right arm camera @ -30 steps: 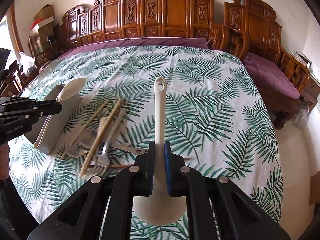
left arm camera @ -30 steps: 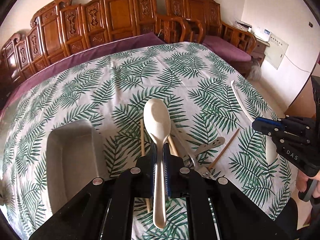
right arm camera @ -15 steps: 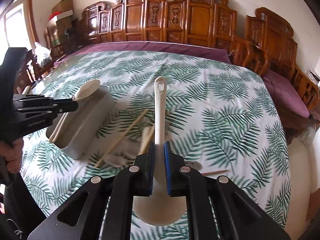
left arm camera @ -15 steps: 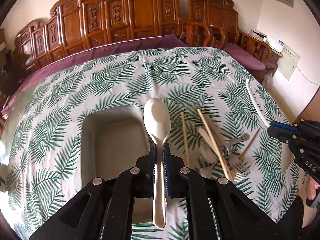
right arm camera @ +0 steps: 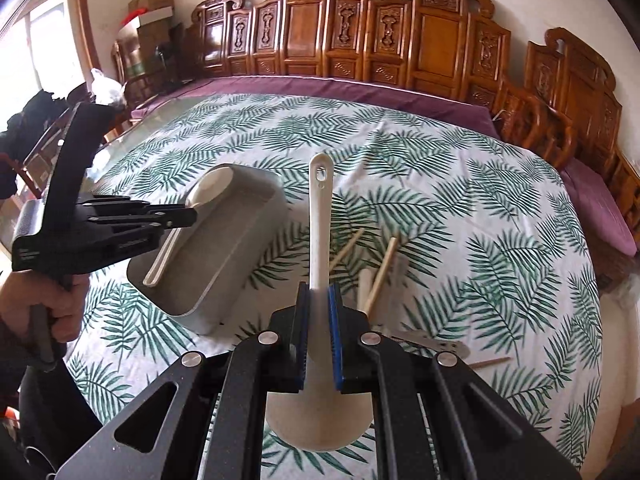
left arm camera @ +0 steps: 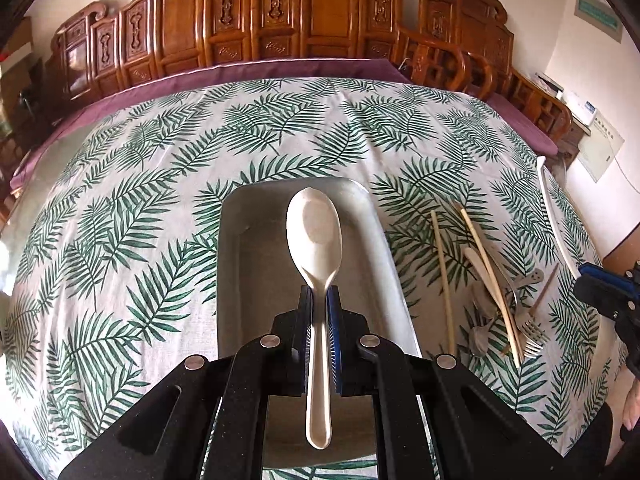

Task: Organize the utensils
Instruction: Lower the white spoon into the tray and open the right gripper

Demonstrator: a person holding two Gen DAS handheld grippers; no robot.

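My left gripper (left arm camera: 319,300) is shut on a cream spoon (left arm camera: 315,236), bowl forward, held over the grey rectangular tray (left arm camera: 236,264). In the right wrist view the left gripper (right arm camera: 176,216) holds that spoon (right arm camera: 208,190) above the tray (right arm camera: 240,256). My right gripper (right arm camera: 319,300) is shut on a white ladle (right arm camera: 320,216), handle forward, its bowl under the jaws. The ladle handle (left arm camera: 554,216) and right gripper (left arm camera: 608,288) show at the right edge of the left wrist view. Chopsticks (left arm camera: 442,276), a fork (left arm camera: 528,328) and metal spoons lie in a pile right of the tray.
A leaf-print cloth (left arm camera: 140,200) covers the round table. Carved wooden chairs (left arm camera: 280,12) ring the far side. Chopsticks (right arm camera: 382,272) and a flat metal utensil (right arm camera: 436,346) lie just ahead of my right gripper. The table edge drops off at the right (right arm camera: 600,280).
My left gripper moved left with the spoon, from above the utensil pile to over the tray. My right gripper, still holding the ladle, swung left toward the tray.
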